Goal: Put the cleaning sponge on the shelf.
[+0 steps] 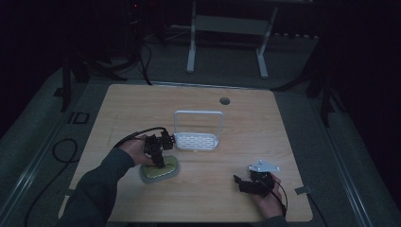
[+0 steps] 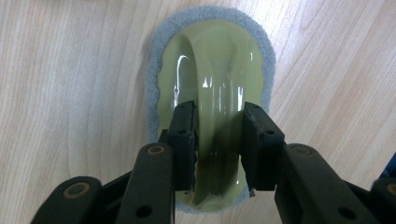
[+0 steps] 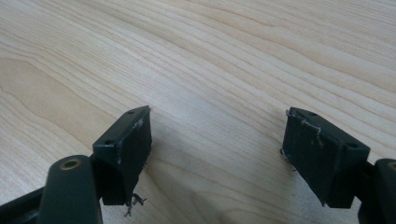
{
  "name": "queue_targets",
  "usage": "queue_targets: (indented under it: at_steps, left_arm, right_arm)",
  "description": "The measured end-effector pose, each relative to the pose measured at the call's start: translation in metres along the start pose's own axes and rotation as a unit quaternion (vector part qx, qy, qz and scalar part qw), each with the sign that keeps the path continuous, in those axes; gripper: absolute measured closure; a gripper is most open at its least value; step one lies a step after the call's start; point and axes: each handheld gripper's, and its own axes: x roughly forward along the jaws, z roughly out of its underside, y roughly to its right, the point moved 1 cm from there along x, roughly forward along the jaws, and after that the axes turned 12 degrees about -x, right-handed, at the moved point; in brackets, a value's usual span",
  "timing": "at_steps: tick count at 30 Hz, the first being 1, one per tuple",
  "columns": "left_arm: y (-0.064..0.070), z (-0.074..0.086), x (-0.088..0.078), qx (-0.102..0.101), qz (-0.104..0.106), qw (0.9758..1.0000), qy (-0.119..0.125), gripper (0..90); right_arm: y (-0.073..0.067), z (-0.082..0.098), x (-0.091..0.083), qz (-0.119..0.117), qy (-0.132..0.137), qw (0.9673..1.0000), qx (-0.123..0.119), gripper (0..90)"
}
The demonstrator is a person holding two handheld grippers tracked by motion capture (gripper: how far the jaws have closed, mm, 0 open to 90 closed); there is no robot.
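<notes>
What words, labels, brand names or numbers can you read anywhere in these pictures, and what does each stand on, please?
"ID": large pale letters on the dark floor left of the table; nothing else is legible.
The scrubber held by the left hand-held gripper, the white rack and the right hand-held gripper show no text.

Near end of scrubber (image 2: 212, 70) hidden under my left tool (image 2: 218, 140); room beyond table (image 1: 265, 208) too dark to make out.
</notes>
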Motion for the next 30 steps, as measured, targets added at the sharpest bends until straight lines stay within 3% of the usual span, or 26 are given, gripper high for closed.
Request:
queue_targets:
  at_steps: [19, 30]
  left_arm:
    - [-0.0029, -0.0012, 0.0024, 0.001, 0.009, 0.9999, -0.011, 71.2]
    - [0.0007, -0.0035, -0.0026, 0.015, -0.005, 0.9999, 0.000, 71.3]
  right_arm:
    - [0.0000, 0.0000, 0.0000, 0.000, 0.000, 1.0000, 0.000, 23.4]
    - [0.0000, 0.0000, 0.0000, 0.000, 0.000, 1.0000, 0.000, 23.4]
